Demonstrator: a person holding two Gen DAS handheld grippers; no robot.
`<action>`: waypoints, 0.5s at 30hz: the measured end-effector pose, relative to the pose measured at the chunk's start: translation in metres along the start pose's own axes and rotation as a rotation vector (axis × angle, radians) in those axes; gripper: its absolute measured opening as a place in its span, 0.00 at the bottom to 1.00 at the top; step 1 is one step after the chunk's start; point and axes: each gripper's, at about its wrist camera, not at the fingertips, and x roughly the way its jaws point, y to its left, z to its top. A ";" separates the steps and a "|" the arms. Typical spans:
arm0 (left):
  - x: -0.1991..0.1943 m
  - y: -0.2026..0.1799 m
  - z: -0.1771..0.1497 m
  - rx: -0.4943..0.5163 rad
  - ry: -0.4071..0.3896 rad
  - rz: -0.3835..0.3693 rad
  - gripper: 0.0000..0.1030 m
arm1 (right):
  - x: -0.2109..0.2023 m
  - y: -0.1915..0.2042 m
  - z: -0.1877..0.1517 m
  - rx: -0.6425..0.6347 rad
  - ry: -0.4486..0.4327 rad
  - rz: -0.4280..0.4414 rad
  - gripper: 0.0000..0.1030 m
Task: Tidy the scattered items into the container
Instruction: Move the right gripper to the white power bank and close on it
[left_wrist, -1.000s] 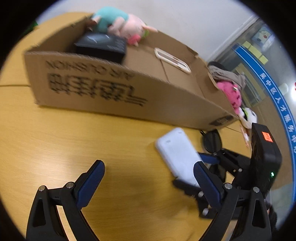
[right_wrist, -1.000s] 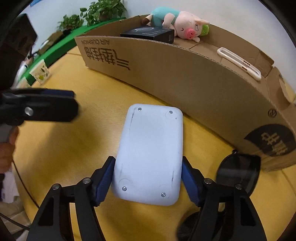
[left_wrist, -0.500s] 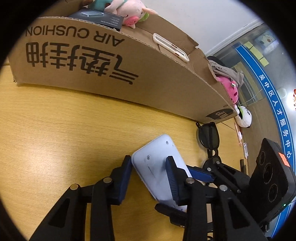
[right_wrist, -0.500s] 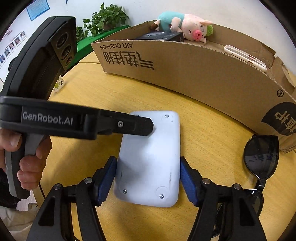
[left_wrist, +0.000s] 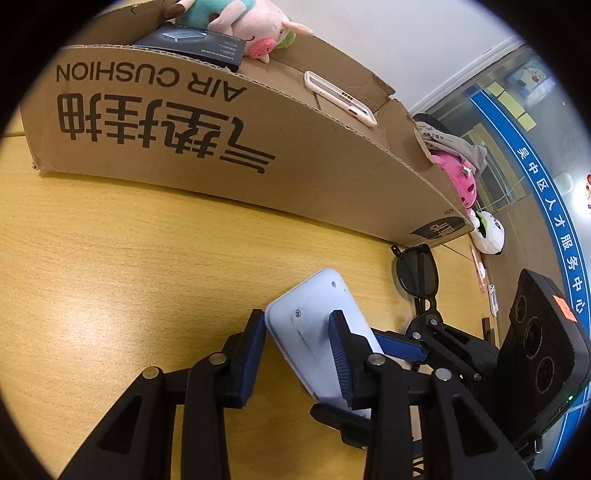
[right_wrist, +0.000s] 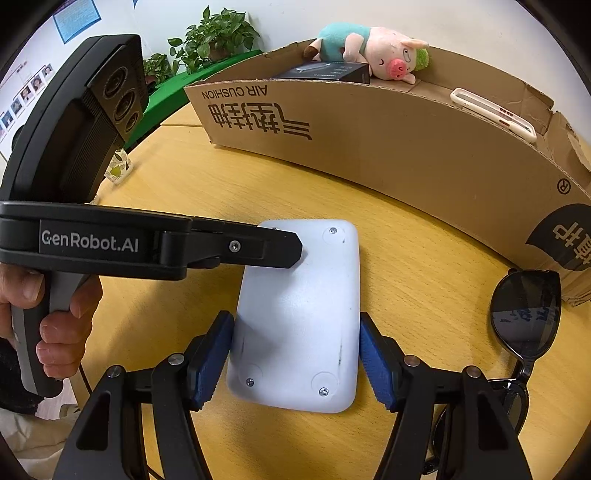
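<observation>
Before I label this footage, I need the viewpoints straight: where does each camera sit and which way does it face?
Left wrist: on the left gripper, facing down and forward at the white device clamped by its corner, cardboard box beyond; the right gripper shows at right.
Right wrist: on the right gripper, facing down at the device's near end between its pads; the left gripper and the hand holding it show at left.
Shared: device, box, sunglasses, plush pig.

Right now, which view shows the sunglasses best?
Right wrist: the sunglasses show one full lens, the bridge and a folded arm. Left wrist catches them smaller, beside the box, lower part hidden behind the right gripper.
</observation>
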 end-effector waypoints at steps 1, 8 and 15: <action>0.000 0.000 0.000 0.003 -0.003 0.000 0.33 | -0.001 0.001 -0.001 0.001 0.000 -0.002 0.69; -0.005 -0.005 -0.001 0.025 -0.021 0.002 0.31 | -0.005 0.002 -0.003 0.004 -0.009 -0.006 0.69; -0.010 -0.012 -0.001 0.049 -0.036 0.009 0.31 | -0.011 0.003 -0.005 -0.003 -0.020 -0.016 0.69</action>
